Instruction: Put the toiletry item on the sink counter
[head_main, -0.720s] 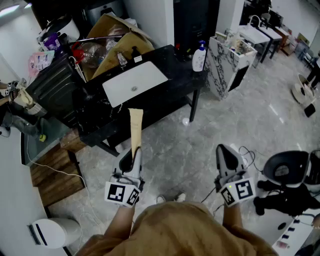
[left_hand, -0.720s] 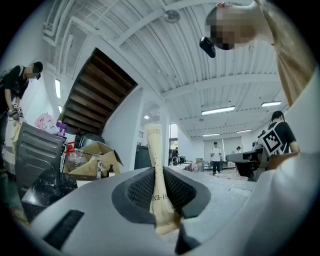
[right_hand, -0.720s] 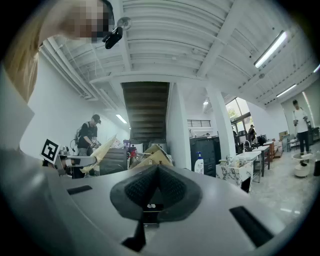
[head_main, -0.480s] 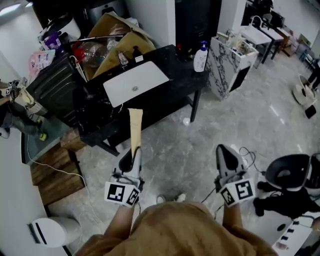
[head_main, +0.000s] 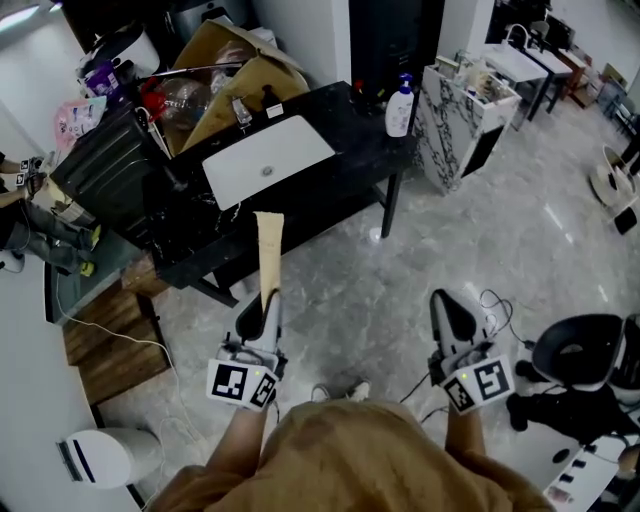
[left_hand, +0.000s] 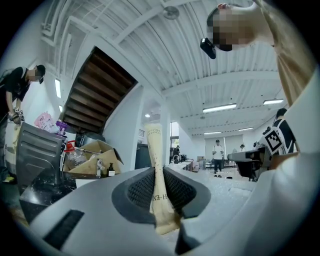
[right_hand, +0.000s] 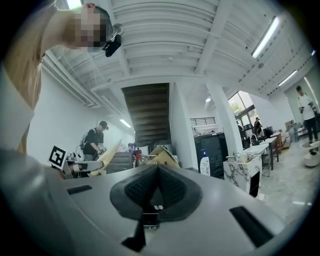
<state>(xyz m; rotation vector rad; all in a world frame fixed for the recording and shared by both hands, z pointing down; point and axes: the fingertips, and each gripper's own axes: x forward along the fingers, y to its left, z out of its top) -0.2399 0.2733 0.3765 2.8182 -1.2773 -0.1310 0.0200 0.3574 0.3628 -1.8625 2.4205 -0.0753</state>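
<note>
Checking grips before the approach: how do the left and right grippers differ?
The left gripper clamps a cream tube; the right gripper holds nothing. The left gripper's pads sit slightly apart around the tube; the right gripper's pads meet. Both point level, short of the sink counter.

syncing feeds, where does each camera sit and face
Head view: on the head, steeply down at the sink counter; forearms, left gripper, right gripper show.
Left gripper view: on that gripper, level along jaws shut on the toiletry tube; shirt at right.
Right gripper view: on that gripper, level along shut, empty jaws; shirt at left.
Head and right gripper views share the pump bottle.
</note>
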